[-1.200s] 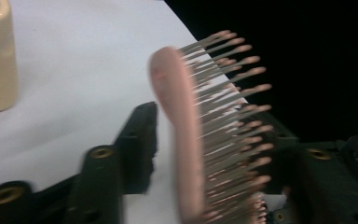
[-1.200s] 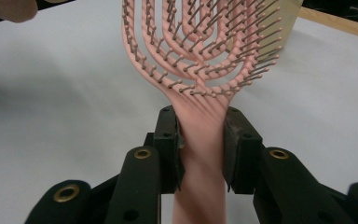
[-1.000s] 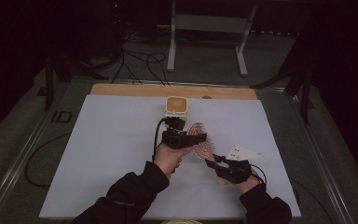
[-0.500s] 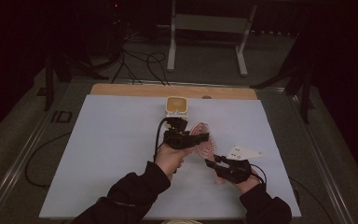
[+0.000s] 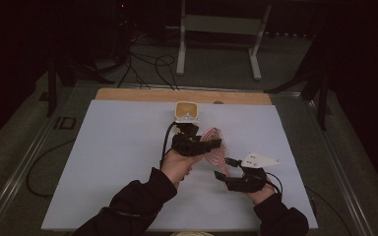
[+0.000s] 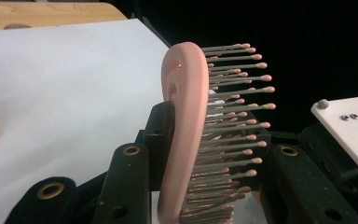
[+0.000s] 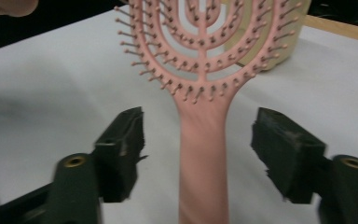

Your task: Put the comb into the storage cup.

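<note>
- One pink hairbrush (image 5: 215, 147), one small yellow cup (image 5: 186, 111), one white sheet (image 5: 103, 162) covering the table, and two grippers, one in each of the person's hands.
- The hairbrush is held up over the middle of the white sheet, just in front of the yellow cup as the high view shows it, and between the two grippers.
- The left gripper (image 5: 211, 144) pinches the hairbrush at its head: in the left gripper view one black jaw presses the smooth pink back and the other sits against the bristle side, with the head (image 6: 200, 140) standing on edge between them.
- The right gripper (image 5: 226, 168) sits at the handle end. In the right gripper view the handle (image 7: 201, 163) runs straight up the middle of the gap, and both jaws stand clear of it on either side.
- Those right jaws have just been opening, with the handle between them but not gripped.
- The hairbrush has an oval head made of open, nested loops joined by a middle rib, so the sheet shows through the gaps.
- Thin grey bristles with rounded pink tips stand out from one face of the head.
- The handle is plain, straight and the same pink.
</note>
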The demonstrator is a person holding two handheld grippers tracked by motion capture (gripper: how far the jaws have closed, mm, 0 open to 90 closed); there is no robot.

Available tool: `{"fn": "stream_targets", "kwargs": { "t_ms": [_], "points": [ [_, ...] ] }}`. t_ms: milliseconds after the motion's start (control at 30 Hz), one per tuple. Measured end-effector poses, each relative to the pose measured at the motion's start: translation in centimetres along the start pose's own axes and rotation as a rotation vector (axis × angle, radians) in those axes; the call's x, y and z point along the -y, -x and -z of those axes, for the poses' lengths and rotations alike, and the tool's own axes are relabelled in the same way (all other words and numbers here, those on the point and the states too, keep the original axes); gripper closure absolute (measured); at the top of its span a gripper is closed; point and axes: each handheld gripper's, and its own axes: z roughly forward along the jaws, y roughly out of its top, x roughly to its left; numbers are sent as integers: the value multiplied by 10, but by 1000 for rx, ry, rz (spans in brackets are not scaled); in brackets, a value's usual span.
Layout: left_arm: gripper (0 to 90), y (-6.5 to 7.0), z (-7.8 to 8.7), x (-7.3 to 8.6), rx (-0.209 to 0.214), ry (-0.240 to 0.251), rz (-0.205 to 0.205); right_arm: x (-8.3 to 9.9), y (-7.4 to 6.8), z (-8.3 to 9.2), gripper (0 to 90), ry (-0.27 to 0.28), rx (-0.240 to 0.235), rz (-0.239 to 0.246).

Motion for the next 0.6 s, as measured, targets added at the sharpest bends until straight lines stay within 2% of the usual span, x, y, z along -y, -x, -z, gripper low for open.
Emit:
{"fn": "stream_targets", "kwargs": {
  "t_ms": [200,433,600],
  "points": [
    [656,1,8,-5,2,13,-11,1,-3,-2,190,-7,-24,6],
    [655,1,17,-9,-7,24,-33,1,-3,0,138,-19,-36,-8],
    [656,-1,24,-13,-11,31,-42,2,-2,1,97,-2,-42,15]
  ]
}}
